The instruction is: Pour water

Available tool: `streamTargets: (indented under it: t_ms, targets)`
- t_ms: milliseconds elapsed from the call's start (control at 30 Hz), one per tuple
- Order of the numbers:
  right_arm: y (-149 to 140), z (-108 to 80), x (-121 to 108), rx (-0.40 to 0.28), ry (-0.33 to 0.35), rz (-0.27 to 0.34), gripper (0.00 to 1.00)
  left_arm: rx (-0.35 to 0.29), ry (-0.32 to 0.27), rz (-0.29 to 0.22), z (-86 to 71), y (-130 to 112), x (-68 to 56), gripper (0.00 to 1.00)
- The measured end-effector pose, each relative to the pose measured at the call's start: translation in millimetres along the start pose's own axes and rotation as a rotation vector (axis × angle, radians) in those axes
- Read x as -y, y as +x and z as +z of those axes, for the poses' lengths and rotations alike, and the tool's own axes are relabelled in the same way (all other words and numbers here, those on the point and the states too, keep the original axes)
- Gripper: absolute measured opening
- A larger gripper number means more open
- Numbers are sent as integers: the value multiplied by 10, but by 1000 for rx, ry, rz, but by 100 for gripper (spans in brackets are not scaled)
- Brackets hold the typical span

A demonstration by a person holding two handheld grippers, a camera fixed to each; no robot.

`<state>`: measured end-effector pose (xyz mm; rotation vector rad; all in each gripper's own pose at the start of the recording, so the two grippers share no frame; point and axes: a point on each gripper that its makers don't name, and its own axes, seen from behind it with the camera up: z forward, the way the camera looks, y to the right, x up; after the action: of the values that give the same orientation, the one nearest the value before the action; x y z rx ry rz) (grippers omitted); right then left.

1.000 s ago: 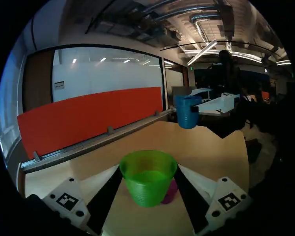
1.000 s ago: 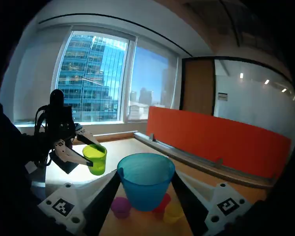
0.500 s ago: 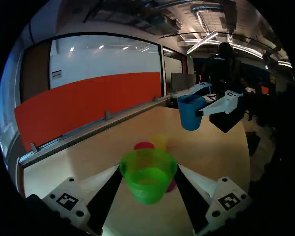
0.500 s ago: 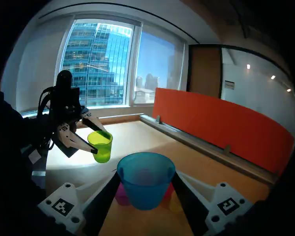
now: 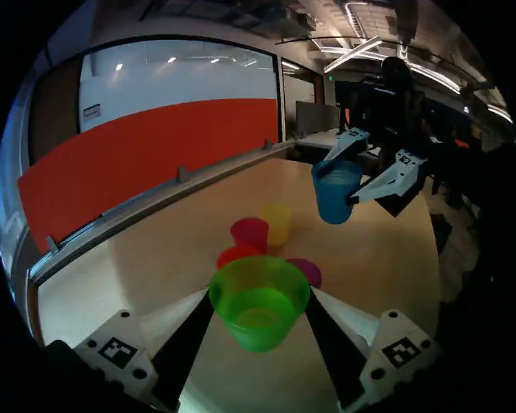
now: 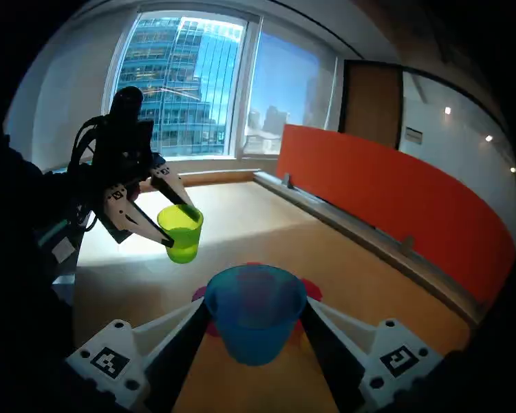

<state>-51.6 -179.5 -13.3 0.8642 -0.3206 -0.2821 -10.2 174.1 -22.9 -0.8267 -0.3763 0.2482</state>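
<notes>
The left tool [image 5: 259, 299] has its two white plastic fingers closed against the sides of a translucent green plastic cup [image 5: 259, 310], a tapered, finely ribbed tumbler with a round open rim. It is held upright in the air, mouth up and long axis vertical, on the near side of a small red plastic cup [image 5: 250, 234] in the left gripper view. There may be a little liquid at its bottom (I cannot tell for sure).

The right tool [image 6: 255, 306] grips a translucent blue plastic cup [image 6: 255, 320] of the same tapered shape, one finger pressed to each side. That cup is also roughly upright and raised off the surface, beyond the red cup and to its right in the left gripper view.

The red cup stands on a smooth, pale wooden table [image 5: 368, 275]. A small yellow cup [image 5: 277, 224] stands just beside it, and a magenta cup [image 5: 306, 270] sits nearer the green one (both mouth up). A flat matt orange partition panel [image 5: 148, 151] runs along the table edge behind the red cup.
</notes>
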Motion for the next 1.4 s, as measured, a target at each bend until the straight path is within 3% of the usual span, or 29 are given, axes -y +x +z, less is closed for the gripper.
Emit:
streamTargets:
  t_ms: [767, 1400]
  targets:
    - [-713, 309, 7, 161, 51, -1, 91, 128, -55, 6, 243, -507, -11, 88]
    - [-1048, 470, 64, 214, 68, -1, 91, 182, -81, 7, 445, -750, -31, 87]
